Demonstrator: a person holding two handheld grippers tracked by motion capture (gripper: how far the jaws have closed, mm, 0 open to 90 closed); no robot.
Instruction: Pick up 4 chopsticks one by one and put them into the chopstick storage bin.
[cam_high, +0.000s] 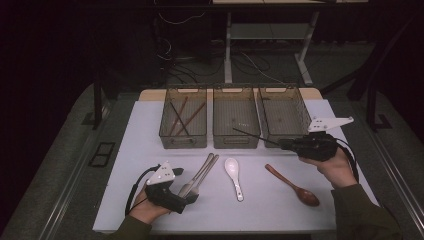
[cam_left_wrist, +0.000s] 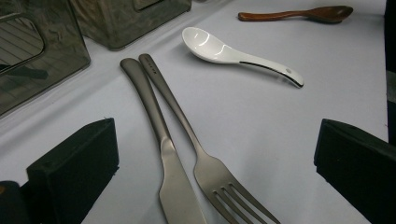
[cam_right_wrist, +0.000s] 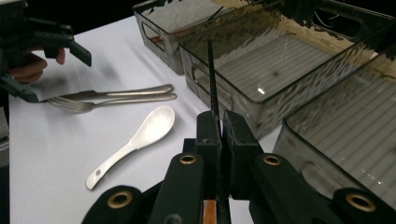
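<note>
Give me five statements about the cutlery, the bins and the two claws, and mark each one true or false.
1. The right claw is shut on a black chopstick. True.
2. The left claw is clamped on the fork. False: its jaws stand open, with the fork and the knife lying on the table between them.
3. The white spoon lies between the metal cutlery and the wooden spoon. True.
4. All three bins are empty. False: the left bin holds chopsticks.
5. The wooden spoon lies inside the right bin. False: it lies on the white table, in front of the bins.
</note>
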